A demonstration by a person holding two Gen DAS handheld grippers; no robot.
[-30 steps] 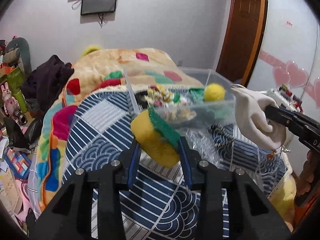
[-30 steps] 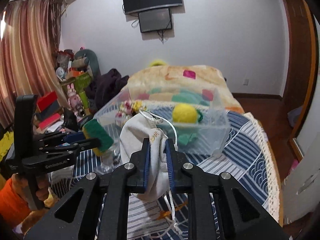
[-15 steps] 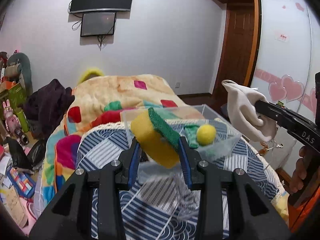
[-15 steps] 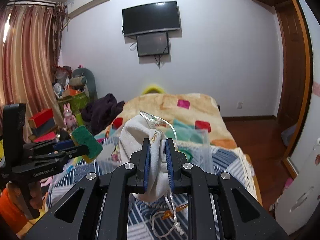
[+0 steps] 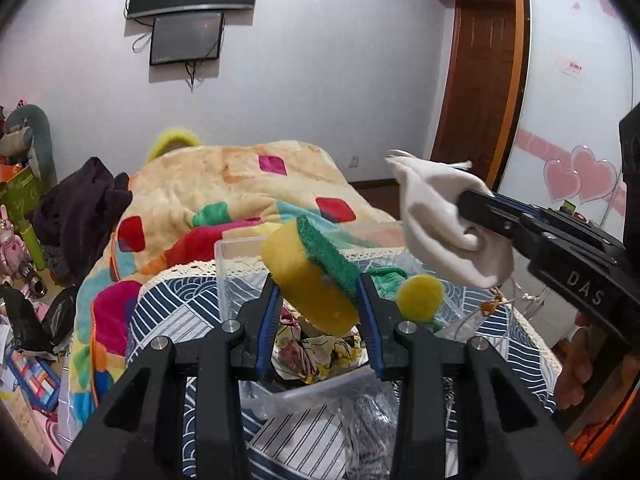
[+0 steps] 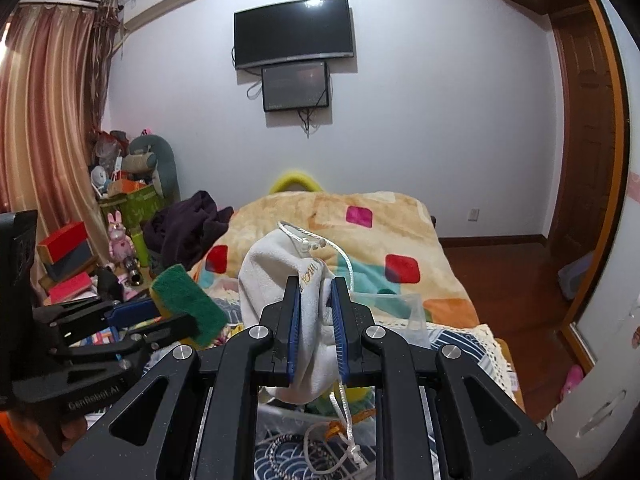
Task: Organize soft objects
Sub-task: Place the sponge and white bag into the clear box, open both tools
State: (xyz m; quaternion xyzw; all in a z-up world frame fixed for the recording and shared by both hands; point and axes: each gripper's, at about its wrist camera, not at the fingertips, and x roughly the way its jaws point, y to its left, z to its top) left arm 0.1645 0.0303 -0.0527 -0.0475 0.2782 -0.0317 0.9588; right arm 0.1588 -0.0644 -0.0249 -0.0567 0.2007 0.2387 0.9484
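Observation:
My left gripper (image 5: 318, 284) is shut on a yellow sponge with a green scrub side (image 5: 312, 272) and holds it above a clear plastic bin (image 5: 236, 276). The bin holds a yellow ball (image 5: 421, 298), a green cloth (image 5: 386, 280) and a floral fabric piece (image 5: 316, 350). My right gripper (image 6: 315, 292) is shut on a white drawstring pouch (image 6: 276, 276), raised over the bin's right side; its cord hangs down. The pouch (image 5: 436, 216) shows at right in the left wrist view, and the sponge (image 6: 188, 300) at left in the right wrist view.
The bin sits on a blue and white patterned cover (image 5: 176, 320) on a bed with a colourful blanket (image 5: 248, 184). A dark garment (image 5: 80, 204) lies at the bed's left. Cluttered boxes and toys (image 6: 80, 256) stand at the left. A wardrobe (image 5: 580, 120) is at right.
Both grippers have risen and moved forward toward the bin, each keeping its hold. The sponge and pouch now hang over the bin instead of in front of it.

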